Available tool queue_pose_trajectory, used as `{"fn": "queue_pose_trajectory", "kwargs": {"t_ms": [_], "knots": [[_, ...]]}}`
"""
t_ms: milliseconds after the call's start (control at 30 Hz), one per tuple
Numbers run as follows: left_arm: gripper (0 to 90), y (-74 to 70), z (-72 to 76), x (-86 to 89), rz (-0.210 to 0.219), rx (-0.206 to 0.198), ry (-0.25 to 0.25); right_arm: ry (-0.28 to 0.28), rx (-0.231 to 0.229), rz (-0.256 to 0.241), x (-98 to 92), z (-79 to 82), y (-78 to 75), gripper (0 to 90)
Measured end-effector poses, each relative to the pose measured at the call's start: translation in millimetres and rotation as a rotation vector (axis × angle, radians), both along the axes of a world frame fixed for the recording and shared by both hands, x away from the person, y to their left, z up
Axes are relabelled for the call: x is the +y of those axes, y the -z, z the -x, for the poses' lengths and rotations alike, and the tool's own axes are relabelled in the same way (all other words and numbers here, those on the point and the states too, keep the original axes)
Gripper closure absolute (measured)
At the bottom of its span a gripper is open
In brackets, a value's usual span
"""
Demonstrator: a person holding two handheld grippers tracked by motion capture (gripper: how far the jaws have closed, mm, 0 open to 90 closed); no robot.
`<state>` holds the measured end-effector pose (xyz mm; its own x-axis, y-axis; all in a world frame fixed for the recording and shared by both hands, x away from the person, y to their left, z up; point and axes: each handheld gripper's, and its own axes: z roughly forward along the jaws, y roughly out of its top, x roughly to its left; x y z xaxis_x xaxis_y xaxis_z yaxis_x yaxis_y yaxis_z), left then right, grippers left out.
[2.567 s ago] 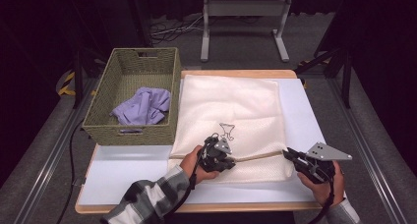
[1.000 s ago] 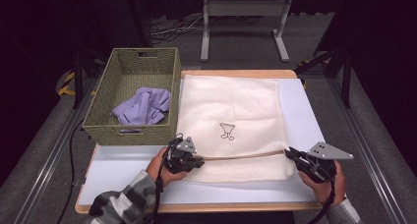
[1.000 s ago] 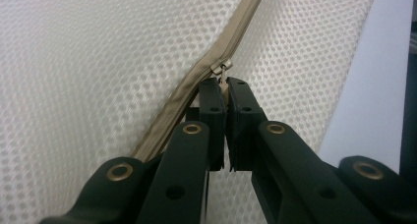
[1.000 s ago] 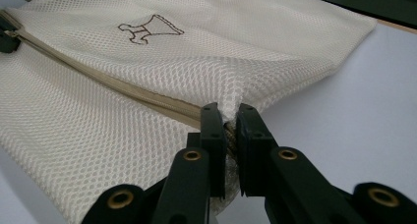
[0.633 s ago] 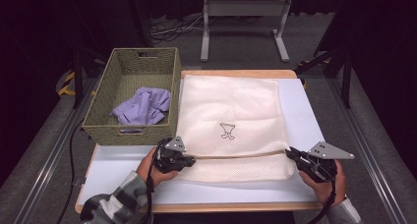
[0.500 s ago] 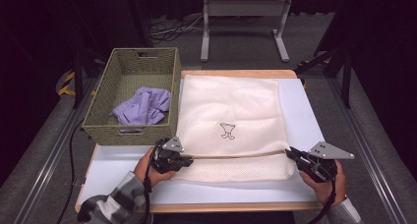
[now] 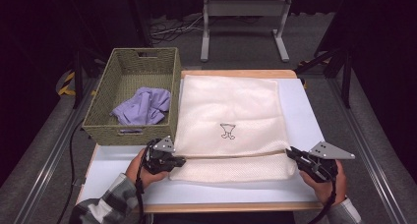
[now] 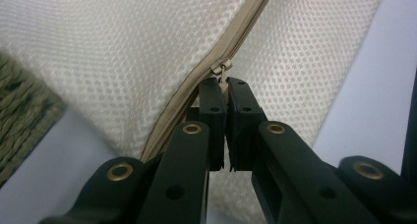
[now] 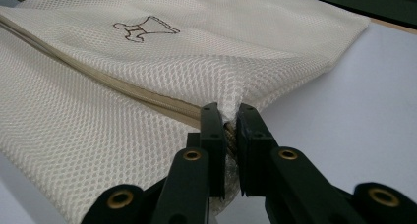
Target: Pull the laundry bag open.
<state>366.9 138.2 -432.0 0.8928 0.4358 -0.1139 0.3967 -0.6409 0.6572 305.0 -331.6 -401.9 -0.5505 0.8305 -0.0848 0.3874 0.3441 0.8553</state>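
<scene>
A cream mesh bag [image 7: 228, 111] with a small brown emblem [image 7: 227, 131] lies flat on the white table [image 7: 305, 111]. A tan zipper [image 9: 98, 79] runs across the bag near its front edge. My left gripper [image 7: 176, 162] is at the zipper's left end, shut on the metal zipper pull [image 8: 222, 69]. My right gripper [image 7: 291, 154] is shut on the bag's fabric [image 9: 231, 94] at the zipper's right end. In the left gripper view the jaws [image 8: 223, 84] pinch the pull's tab. Whether the zipper is open or closed I cannot tell.
A woven green basket [image 7: 98, 126] stands to the left of the bag and holds a crumpled lilac cloth [image 7: 142, 106]. A metal stand [image 7: 243, 22] is on the floor behind the table. A bare strip of table runs along the front edge [image 7: 221, 194].
My left gripper has slid left along the zipper from near the bag's middle to its left end, taking the pull with it. The right gripper has held still.
</scene>
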Motion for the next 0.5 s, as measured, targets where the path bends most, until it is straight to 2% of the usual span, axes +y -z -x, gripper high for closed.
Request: {"fn": "queue_pose_trajectory", "kwargs": {"t_ms": [233,500], "knots": [[87.2,-0.4,0.4,10.5,0.011,0.008,-0.022,-0.001,-0.005,-0.011,-0.9,0.4,-1.3,83.5],[87.2,0.6,1.4,16.4,0.001,0.004,-0.029,-0.011,-0.019,-0.012,0.9,2.6,-4.8,83.5]]}}
